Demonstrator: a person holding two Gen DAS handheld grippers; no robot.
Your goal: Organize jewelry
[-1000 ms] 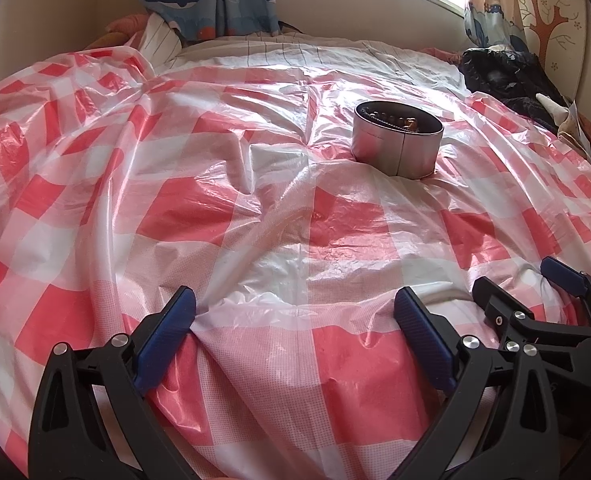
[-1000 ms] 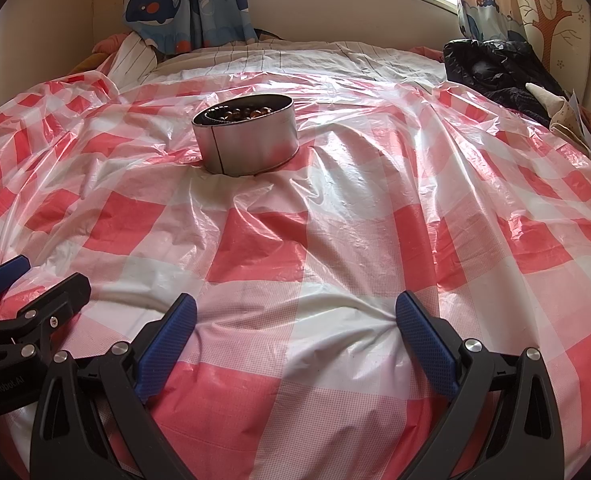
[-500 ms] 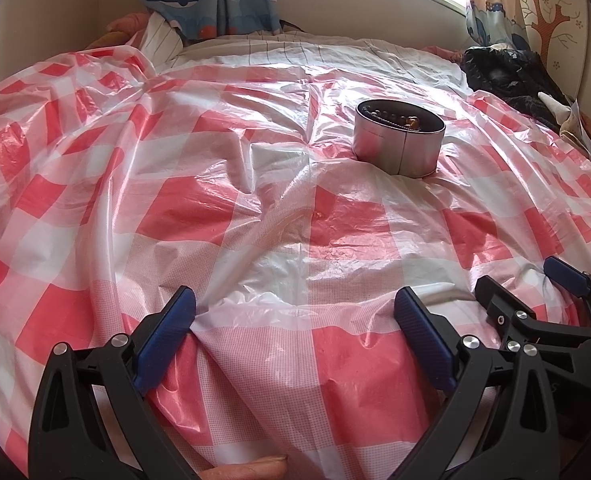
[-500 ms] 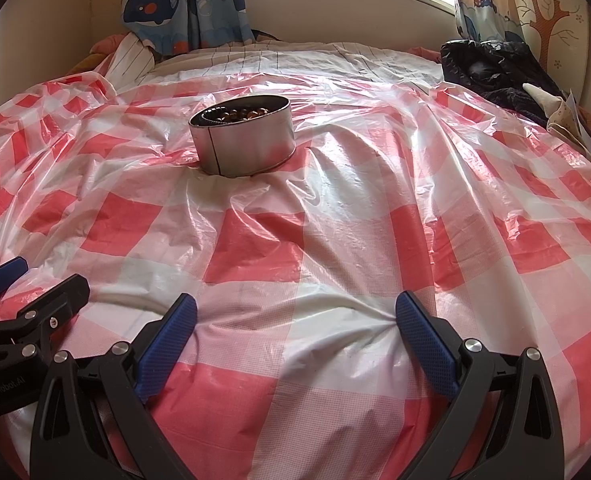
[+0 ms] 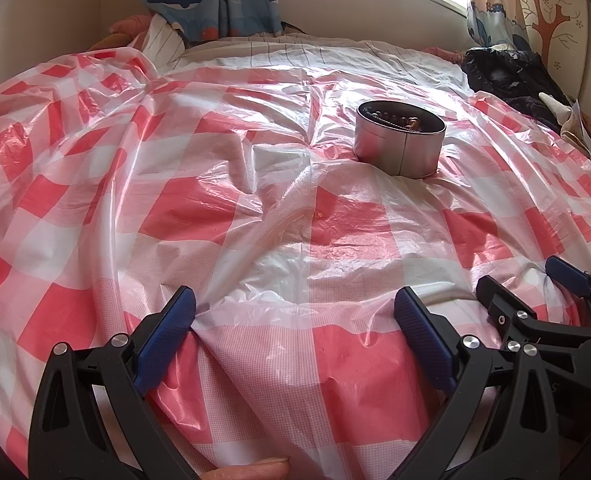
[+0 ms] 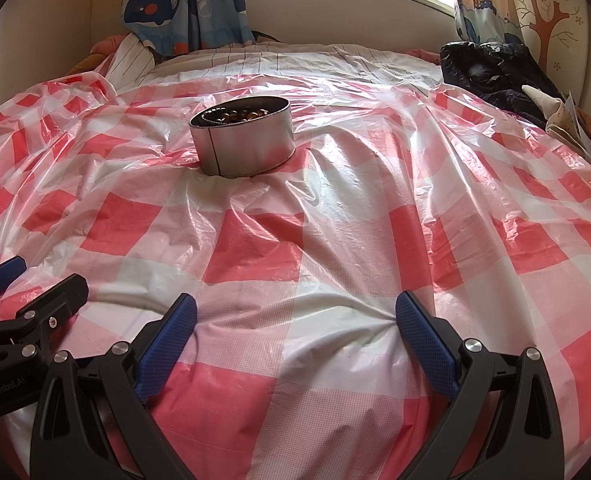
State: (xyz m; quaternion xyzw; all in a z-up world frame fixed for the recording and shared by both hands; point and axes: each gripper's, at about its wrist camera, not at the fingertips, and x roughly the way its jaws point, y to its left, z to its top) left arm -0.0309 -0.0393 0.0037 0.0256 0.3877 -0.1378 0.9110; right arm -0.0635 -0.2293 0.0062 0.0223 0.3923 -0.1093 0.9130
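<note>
A round silver tin (image 5: 400,145) stands on the red-and-white checked plastic sheet (image 5: 199,216) over the bed, holding brown beaded jewelry (image 5: 395,119). It also shows in the right wrist view (image 6: 244,137), with the beads (image 6: 239,115) visible inside. My left gripper (image 5: 295,316) is open and empty, resting low on the sheet well short of the tin. My right gripper (image 6: 295,316) is open and empty, also low on the sheet. The right gripper shows at the left wrist view's right edge (image 5: 543,300); the left gripper shows at the right wrist view's left edge (image 6: 35,292).
A dark heap of clothes (image 5: 511,72) and other items lie at the bed's right side. Whale-print curtains (image 6: 183,4) hang under the window at the back. A fingertip (image 5: 251,470) shows at the left wrist view's bottom edge.
Both grippers stay open and nearly still; the views have shifted only slightly. A fingertip has come into the bottom edge of the left wrist view.
</note>
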